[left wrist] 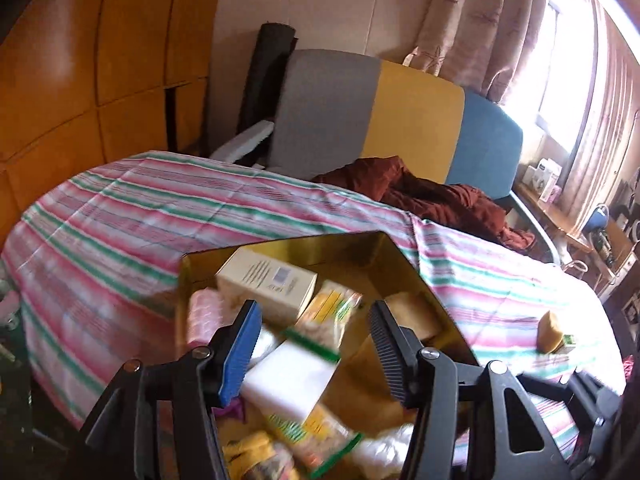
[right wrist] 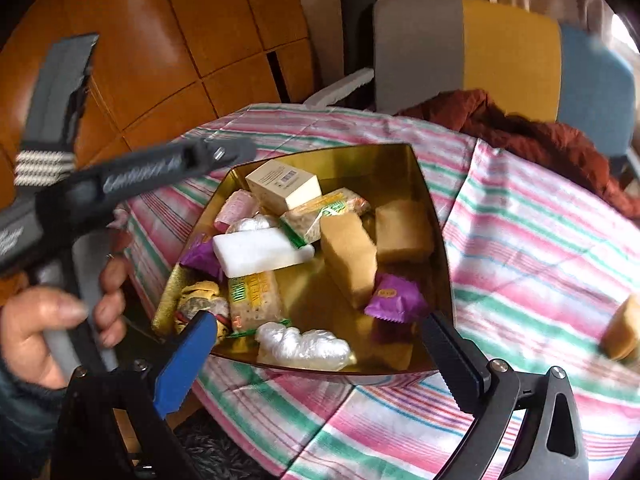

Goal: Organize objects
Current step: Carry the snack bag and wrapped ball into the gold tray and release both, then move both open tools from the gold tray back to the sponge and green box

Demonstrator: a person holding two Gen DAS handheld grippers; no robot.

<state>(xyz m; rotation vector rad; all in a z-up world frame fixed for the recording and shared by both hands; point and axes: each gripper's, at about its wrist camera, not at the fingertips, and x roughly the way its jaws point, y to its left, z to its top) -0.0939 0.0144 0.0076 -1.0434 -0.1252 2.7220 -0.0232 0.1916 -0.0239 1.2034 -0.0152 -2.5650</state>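
Both tongs hang empty over a gold tin (right wrist: pixel 436 216) on the striped tabletop (right wrist: pixel 540 248) — right tongs (right wrist: pixel 316 364) spread wide, left tongs (left wrist: pixel 312 344) apart — with a white block (right wrist: pixel 260 250), sponges (right wrist: pixel 350 264) and what look like wrapped snacks (right wrist: pixel 396 300) inside; beyond, a tricolour sofa (right wrist: pixel 508 52)

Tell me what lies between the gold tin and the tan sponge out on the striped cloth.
Only bare striped cloth lies between tin and sponge, in the right wrist view.

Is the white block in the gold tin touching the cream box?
Apart. The right wrist view shows the white block lying nearer the camera than the cream box, with wrapped packets filling the space between them.
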